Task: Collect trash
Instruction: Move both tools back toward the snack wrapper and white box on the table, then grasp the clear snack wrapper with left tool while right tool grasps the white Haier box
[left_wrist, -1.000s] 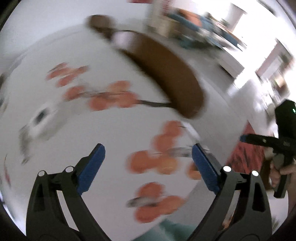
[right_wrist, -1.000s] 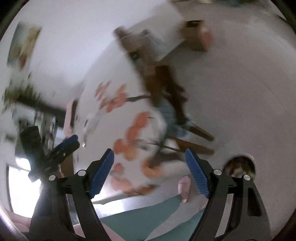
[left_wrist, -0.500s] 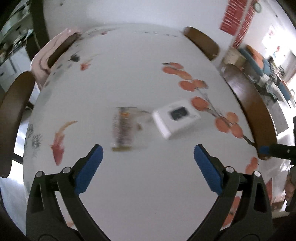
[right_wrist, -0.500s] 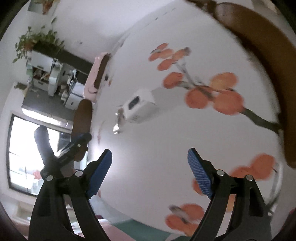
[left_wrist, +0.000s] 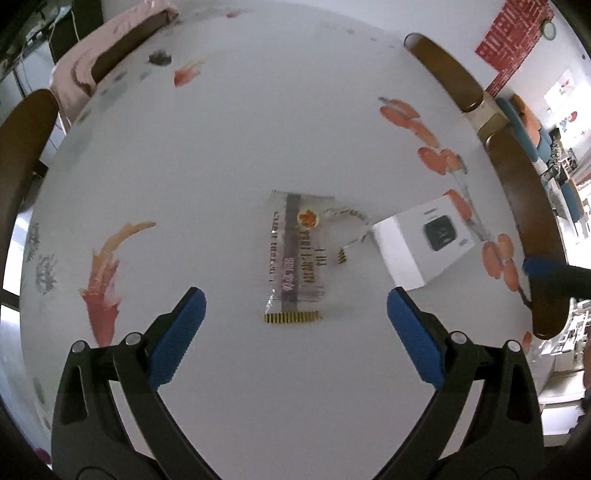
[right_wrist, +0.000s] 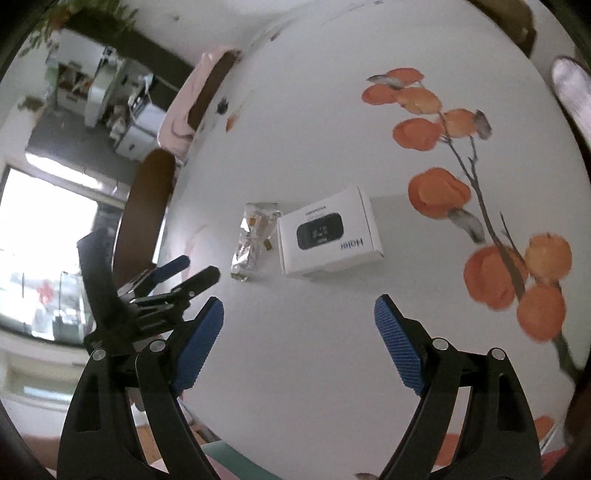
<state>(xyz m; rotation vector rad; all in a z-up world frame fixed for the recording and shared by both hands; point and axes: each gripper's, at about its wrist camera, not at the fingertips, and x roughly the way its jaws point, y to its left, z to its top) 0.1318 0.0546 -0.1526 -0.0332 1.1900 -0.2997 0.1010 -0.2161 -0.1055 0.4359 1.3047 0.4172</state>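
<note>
A clear crumpled snack wrapper (left_wrist: 297, 254) with brown print lies flat on the round white table (left_wrist: 221, 155). A small white box (left_wrist: 424, 242) with a dark picture on its lid sits just right of it. My left gripper (left_wrist: 295, 306) hangs open above the table, with the wrapper just beyond its blue pads. In the right wrist view the wrapper (right_wrist: 255, 236) and the box (right_wrist: 327, 236) lie side by side, and my right gripper (right_wrist: 299, 314) is open and empty, nearer than the box. The left gripper (right_wrist: 177, 273) shows at the left there.
The tablecloth carries orange fruit prints (right_wrist: 439, 192) and a red fish print (left_wrist: 105, 269). Brown wooden chair backs (left_wrist: 528, 206) ring the table, one draped with a pink cloth (left_wrist: 92, 62). A kitchen area (right_wrist: 110, 88) and a bright window lie beyond the far edge.
Both views have swung across the table and steadied. The wrapper and box, blurred and further off before, are now sharp and centred ahead of both open grippers.
</note>
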